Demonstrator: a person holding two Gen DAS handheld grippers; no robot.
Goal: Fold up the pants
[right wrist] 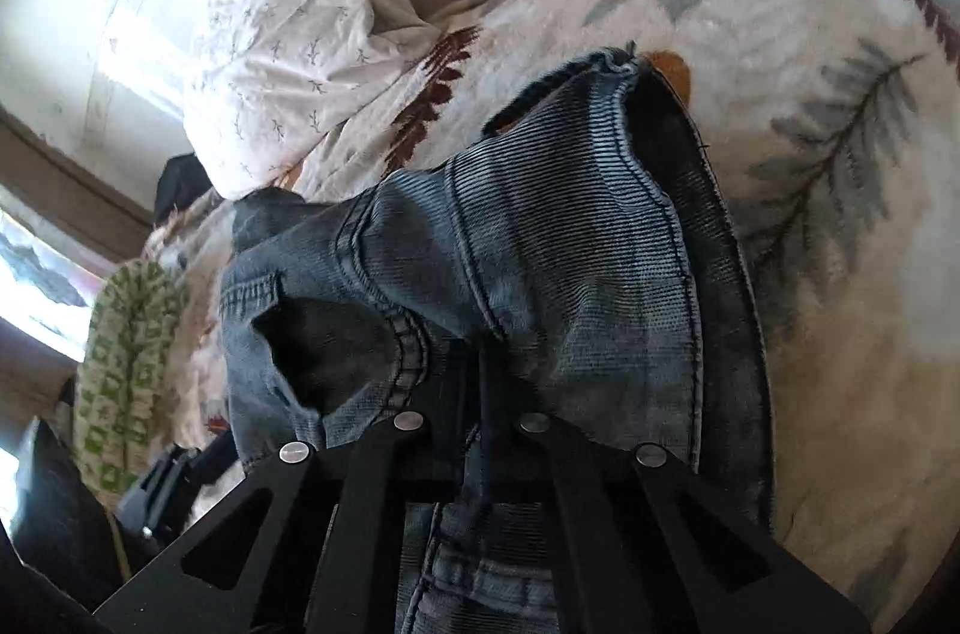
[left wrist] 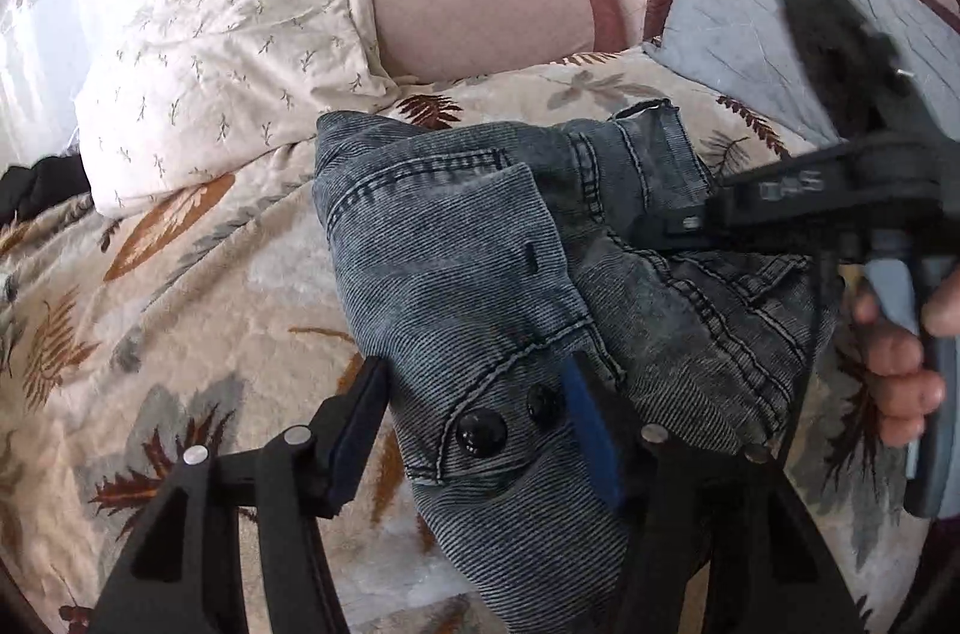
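Grey-blue denim pants [left wrist: 480, 262] lie bunched on a leaf-patterned blanket [left wrist: 180, 310]. In the left wrist view my left gripper [left wrist: 474, 394] is open, its jaws wide apart on either side of the waistband with two dark buttons [left wrist: 480, 433]. The blue pad [left wrist: 591, 436] of its right finger touches the denim. My right gripper reaches in from the right in that view, with a hand on its handle [left wrist: 900, 334]. In the right wrist view my right gripper [right wrist: 471, 370] is shut on a fold of the pants [right wrist: 570, 244], its fingertips hidden in cloth.
A cream pillow [left wrist: 228, 57] and a pink headboard [left wrist: 480, 9] stand at the back. A grey-blue quilted cushion [left wrist: 750, 9] lies at the back right. A green-patterned cloth [right wrist: 129, 364] hangs at the bed's left edge. Dark clothing [left wrist: 42, 184] lies far left.
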